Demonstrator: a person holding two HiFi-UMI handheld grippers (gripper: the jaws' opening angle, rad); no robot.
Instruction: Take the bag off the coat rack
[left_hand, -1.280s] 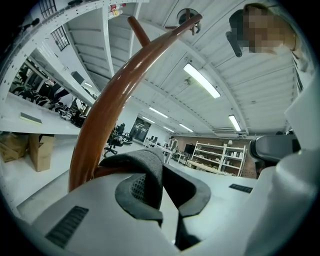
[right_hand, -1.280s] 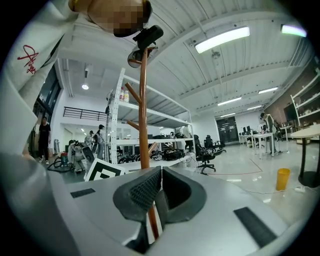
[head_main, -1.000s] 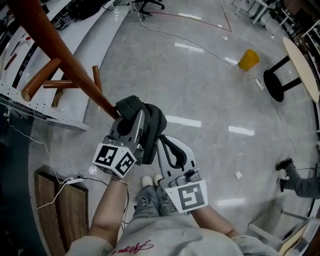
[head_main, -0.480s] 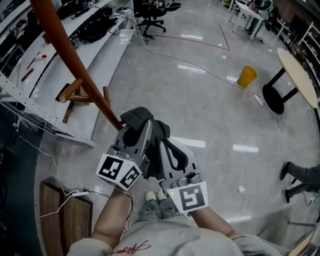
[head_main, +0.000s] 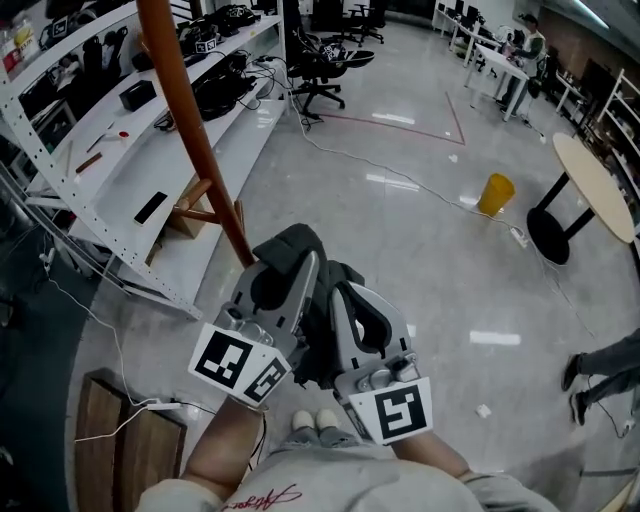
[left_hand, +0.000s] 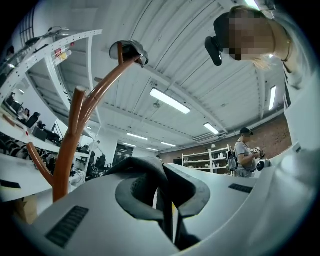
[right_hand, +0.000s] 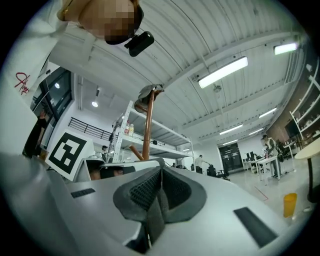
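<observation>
Probably a lab: equipment shelves, office chairs.

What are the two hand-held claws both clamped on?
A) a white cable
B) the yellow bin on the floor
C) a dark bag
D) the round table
C: the left gripper and the right gripper each have their jaws closed on the dark bag, right beside the coat rack.

Both my grippers clamped, side by side

My left gripper and right gripper point away from me, almost touching, with their marker cubes nearest my body. Each one's jaws are pinched together on the dark bag. My bare forearms reach out close together.
</observation>
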